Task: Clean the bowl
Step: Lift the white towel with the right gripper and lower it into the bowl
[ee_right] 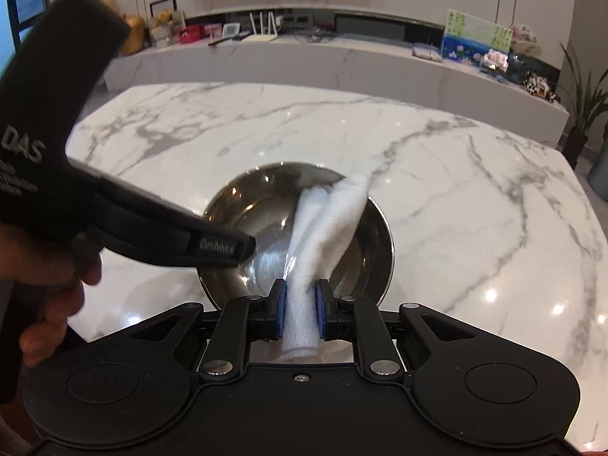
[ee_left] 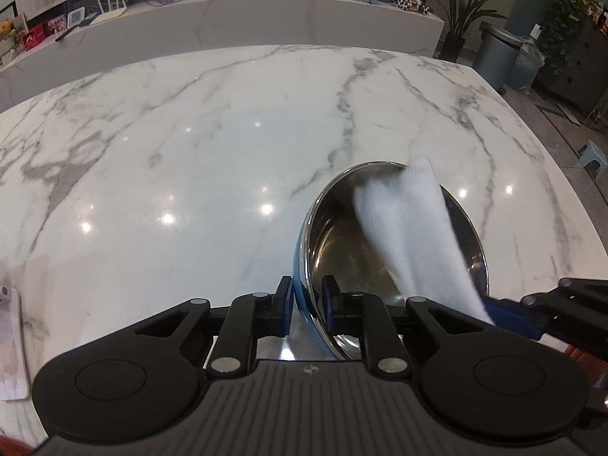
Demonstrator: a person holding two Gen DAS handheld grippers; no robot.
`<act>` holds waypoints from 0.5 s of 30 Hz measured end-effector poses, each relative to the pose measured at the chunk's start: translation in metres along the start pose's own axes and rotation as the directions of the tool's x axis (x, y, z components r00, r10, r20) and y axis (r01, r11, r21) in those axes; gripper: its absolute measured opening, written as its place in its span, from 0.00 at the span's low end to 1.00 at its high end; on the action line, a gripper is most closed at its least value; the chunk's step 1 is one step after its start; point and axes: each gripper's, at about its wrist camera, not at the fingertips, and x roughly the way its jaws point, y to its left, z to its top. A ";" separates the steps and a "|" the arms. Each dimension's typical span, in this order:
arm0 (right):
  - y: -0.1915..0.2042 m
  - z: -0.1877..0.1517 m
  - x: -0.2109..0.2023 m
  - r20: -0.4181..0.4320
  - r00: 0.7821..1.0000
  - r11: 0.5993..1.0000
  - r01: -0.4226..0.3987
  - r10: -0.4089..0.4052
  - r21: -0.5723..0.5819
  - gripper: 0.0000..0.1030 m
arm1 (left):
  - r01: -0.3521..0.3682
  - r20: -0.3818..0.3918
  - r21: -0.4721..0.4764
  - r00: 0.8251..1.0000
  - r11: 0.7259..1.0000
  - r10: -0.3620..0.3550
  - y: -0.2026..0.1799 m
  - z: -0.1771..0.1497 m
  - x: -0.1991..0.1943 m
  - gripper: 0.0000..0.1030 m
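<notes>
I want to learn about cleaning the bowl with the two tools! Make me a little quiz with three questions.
1. True or false: the left tool grips the steel bowl by its rim.
2. What does the right tool hold? A) a sponge B) a white cloth C) a spoon
3. Fill in: the bowl sits tilted on a ______ table.

Key
1. True: one finger sits outside the rim, one inside.
2. B: the white cloth is pinched between its fingers and reaches across the bowl's inside.
3. Marble: the white marble table has grey veins.
</notes>
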 end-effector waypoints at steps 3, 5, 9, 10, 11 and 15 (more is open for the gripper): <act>-0.004 0.001 -0.005 0.013 1.000 1.000 0.008 -0.008 0.011 0.36 | -0.017 0.000 0.008 1.000 1.000 0.017 -0.001 0.000 -0.001 0.13; -0.008 0.004 -0.010 0.032 0.999 1.000 0.004 -0.005 0.026 0.37 | -0.021 -0.006 0.003 1.000 1.000 0.021 -0.001 -0.001 0.000 0.13; -0.009 0.011 -0.008 0.033 0.999 0.999 -0.023 0.022 0.027 0.36 | -0.039 -0.002 -0.001 0.999 0.999 0.039 -0.001 0.000 -0.002 0.12; -0.009 0.011 -0.007 0.030 0.999 0.999 -0.032 0.031 0.028 0.36 | -0.044 0.001 0.001 0.999 0.999 0.044 0.000 0.000 -0.003 0.12; -0.009 0.012 -0.004 0.023 0.999 0.999 -0.041 0.041 0.031 0.35 | -0.049 0.003 0.002 0.999 0.999 0.049 0.000 0.000 -0.004 0.12; -0.009 0.015 0.004 -0.006 0.997 0.997 -0.072 0.072 0.031 0.14 | -0.037 -0.007 -0.008 0.999 0.999 0.037 0.003 0.001 -0.003 0.12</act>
